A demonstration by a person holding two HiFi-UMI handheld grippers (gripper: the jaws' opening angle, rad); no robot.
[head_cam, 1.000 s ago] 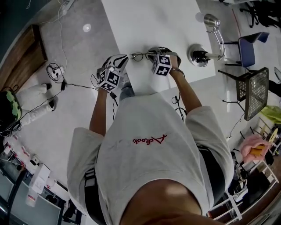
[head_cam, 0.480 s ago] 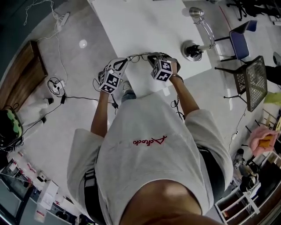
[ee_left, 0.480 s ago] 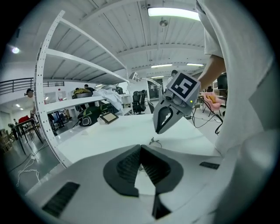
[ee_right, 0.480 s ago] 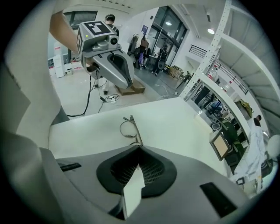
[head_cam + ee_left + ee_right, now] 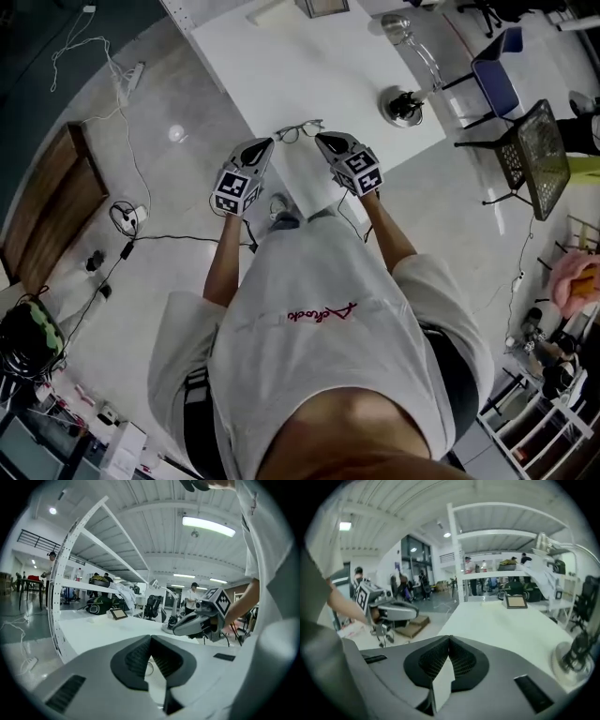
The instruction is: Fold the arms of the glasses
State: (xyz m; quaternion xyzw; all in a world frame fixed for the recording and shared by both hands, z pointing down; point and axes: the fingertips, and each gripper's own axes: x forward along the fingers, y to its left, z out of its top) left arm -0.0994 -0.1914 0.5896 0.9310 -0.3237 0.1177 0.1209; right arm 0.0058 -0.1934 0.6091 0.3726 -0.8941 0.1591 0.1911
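Thin wire-rimmed glasses point(image 5: 299, 131) lie at the near edge of the white table point(image 5: 281, 66). My left gripper point(image 5: 267, 143) points at their left end and my right gripper point(image 5: 320, 139) at their right end, both tips very close to the frame. In the left gripper view the jaws are shut, and a bit of the glasses' wire rim point(image 5: 151, 667) shows on the table below them. The right gripper view shows its jaws shut with nothing visible between them. Each gripper appears in the other's view: the right gripper point(image 5: 185, 626) and the left gripper point(image 5: 410, 612).
A desk lamp stands at the table's right end, base point(image 5: 403, 105). A small framed tablet point(image 5: 323, 7) sits at the far edge. A blue chair point(image 5: 497, 80) and a mesh chair point(image 5: 544, 141) stand to the right. Cables point(image 5: 131, 220) trail over the floor at left.
The head view has swung, so the table sits higher in frame. Both grippers have drawn back a little toward me; the right one no longer overlaps the glasses.
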